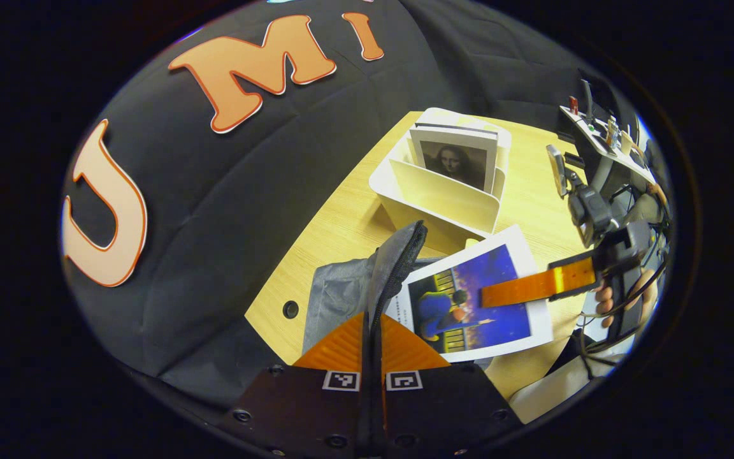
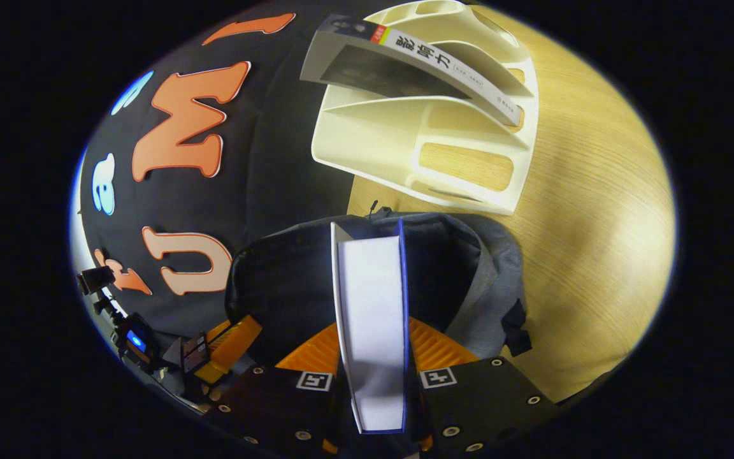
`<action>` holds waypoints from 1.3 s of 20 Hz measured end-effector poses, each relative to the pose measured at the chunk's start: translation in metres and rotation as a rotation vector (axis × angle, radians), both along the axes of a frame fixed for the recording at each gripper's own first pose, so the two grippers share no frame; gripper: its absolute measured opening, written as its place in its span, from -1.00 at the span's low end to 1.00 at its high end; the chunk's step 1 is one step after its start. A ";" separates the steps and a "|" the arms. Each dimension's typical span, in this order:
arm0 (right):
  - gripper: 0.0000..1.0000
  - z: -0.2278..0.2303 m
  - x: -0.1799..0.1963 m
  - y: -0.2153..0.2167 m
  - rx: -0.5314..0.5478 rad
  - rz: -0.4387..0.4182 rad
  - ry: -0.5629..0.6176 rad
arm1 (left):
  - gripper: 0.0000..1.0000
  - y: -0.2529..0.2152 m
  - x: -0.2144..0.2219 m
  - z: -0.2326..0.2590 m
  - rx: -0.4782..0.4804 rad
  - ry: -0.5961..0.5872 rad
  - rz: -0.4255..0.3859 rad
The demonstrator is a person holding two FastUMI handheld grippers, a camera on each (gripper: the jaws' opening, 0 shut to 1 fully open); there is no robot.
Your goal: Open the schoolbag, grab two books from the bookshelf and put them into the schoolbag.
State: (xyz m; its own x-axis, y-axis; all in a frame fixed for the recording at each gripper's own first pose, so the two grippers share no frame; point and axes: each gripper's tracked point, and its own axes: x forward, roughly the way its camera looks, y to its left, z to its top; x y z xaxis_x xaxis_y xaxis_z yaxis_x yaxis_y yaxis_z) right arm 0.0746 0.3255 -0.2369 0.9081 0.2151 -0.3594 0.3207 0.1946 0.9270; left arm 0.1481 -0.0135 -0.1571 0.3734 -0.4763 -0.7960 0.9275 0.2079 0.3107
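Pale wood surface (image 2: pixel 596 210), black cloth wall behind. Left claw (image 1: pixel 372 331) pinches schoolbag (image 1: pixel 341 290) rim upward, likely keeping mouth open. Right claw (image 2: pixel 372 357) clamps book (image 2: pixel 372 319) edge-on above opening, ready for dropping in. Second book (image 2: pixel 418 64) stands in white bookshelf (image 2: pixel 373 140).

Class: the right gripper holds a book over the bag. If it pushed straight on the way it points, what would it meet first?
Probably the dark open mouth of the schoolbag, entered by the book that the right gripper clamps; depth is uncertain.
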 end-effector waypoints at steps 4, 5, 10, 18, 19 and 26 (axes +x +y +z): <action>-0.29 -0.003 0.030 0.018 -0.020 -0.030 0.000 | -0.99 -0.004 0.000 0.004 0.023 0.017 -0.006; -0.29 -0.005 0.041 0.017 -0.023 -0.053 -0.002 | -0.98 -0.006 -0.005 0.006 0.030 0.017 -0.019; -0.29 -0.016 0.077 0.016 0.018 -0.104 0.027 | -0.98 -0.009 -0.004 0.008 0.068 -0.021 -0.042; -0.14 -0.022 0.085 0.033 -0.050 -0.050 0.100 | -0.99 -0.005 0.013 0.003 0.057 -0.007 -0.001; 0.16 -0.022 0.081 0.031 -0.056 -0.043 0.110 | -0.98 -0.004 0.014 0.000 0.054 0.002 0.002; 0.95 -0.024 0.039 0.023 -0.209 0.079 0.197 | -0.99 0.007 0.019 -0.006 -0.030 0.085 0.066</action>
State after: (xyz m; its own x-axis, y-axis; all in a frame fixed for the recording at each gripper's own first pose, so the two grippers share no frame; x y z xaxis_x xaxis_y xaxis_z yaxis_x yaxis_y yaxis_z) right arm 0.1133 0.3489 -0.2605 0.7996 0.1851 -0.5712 0.4671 0.4060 0.7855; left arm 0.1674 -0.0064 -0.1630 0.3367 -0.4771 -0.8118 0.9341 0.2777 0.2243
